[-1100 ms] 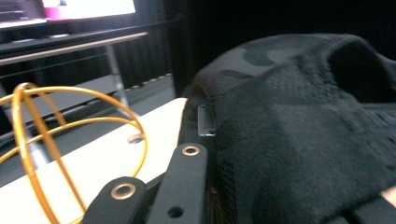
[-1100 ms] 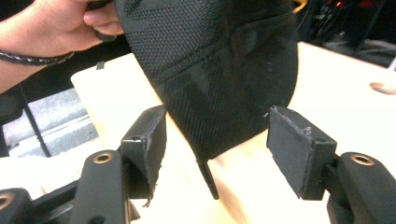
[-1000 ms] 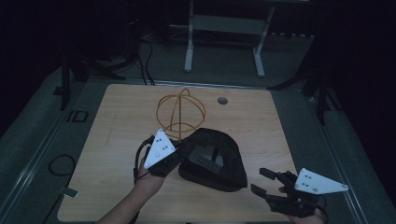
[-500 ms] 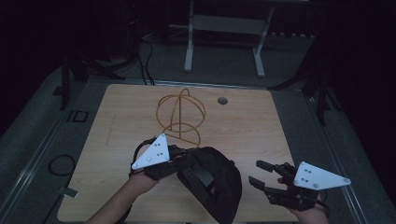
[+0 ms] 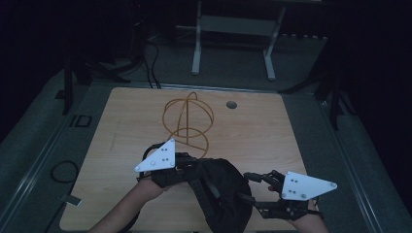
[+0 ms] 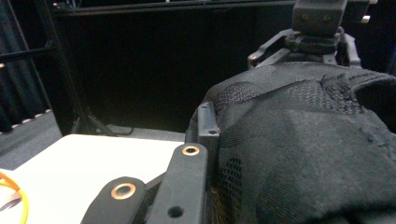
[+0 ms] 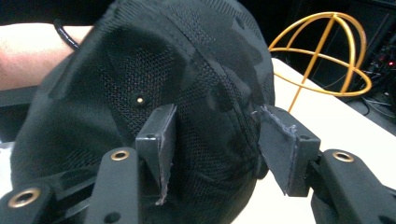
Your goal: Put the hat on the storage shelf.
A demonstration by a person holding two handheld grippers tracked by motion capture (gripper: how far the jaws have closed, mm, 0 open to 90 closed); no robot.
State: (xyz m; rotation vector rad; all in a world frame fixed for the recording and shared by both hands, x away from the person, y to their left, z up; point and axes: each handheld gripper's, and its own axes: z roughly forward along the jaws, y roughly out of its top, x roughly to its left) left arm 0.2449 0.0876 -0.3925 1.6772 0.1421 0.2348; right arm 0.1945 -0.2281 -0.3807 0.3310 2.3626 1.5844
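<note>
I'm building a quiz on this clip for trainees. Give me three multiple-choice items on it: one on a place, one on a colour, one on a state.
1. Where does the wire stand sit?
A. on the table beyond the cap
B. on the floor
C. on top of the cap

2. What colour is the cap?
A. white
B. black
C. red

3. How is the left gripper?
A. open, far from the cap
B. lying loose on the table
C. shut on the cap

Answers:
1 A: the high view shows the stand on the table, farther from the person than the cap.
2 B: the fabric is black in every view.
3 C: in the left gripper view its jaws clamp the cap's edge.
</note>
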